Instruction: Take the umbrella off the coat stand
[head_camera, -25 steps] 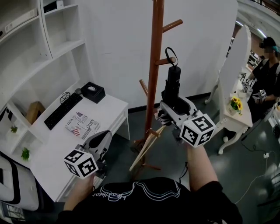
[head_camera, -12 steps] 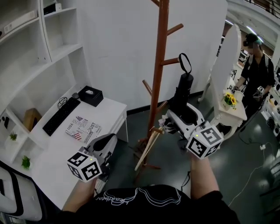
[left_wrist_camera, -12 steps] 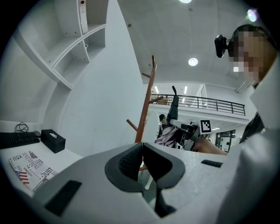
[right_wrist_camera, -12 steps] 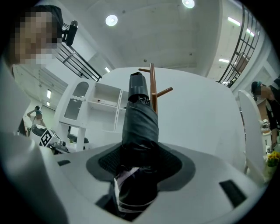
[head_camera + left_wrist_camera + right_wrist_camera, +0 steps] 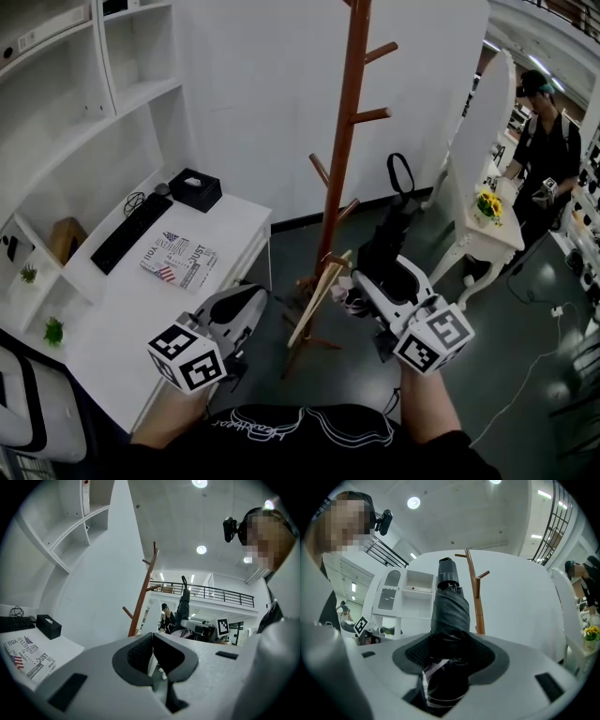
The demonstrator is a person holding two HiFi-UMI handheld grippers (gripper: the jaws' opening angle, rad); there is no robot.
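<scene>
The brown wooden coat stand [image 5: 342, 169] rises at the middle of the head view, its pegs bare. My right gripper [image 5: 373, 281] is shut on a folded black umbrella [image 5: 386, 239], which stands upright just right of the stand. Its strap loop [image 5: 401, 173] hangs free of every peg. In the right gripper view the umbrella [image 5: 450, 611] fills the space between the pads of my right gripper [image 5: 450, 651], with the stand [image 5: 476, 602] behind it. My left gripper [image 5: 239, 314] is low on the left, shut and holding nothing [image 5: 153, 641].
A white desk [image 5: 112, 309] on the left carries a keyboard [image 5: 131, 234], a black box [image 5: 196, 190] and a booklet [image 5: 178, 261]. White shelves [image 5: 84, 103] line the left wall. A pale slat [image 5: 319, 300] leans at the stand's base. A person [image 5: 539, 141] stands by a white console table [image 5: 487, 244].
The umbrella's loop has come off the stand's peg. My right gripper has carried the umbrella to the right, lower and away from the pole. My left gripper has shifted slightly right.
</scene>
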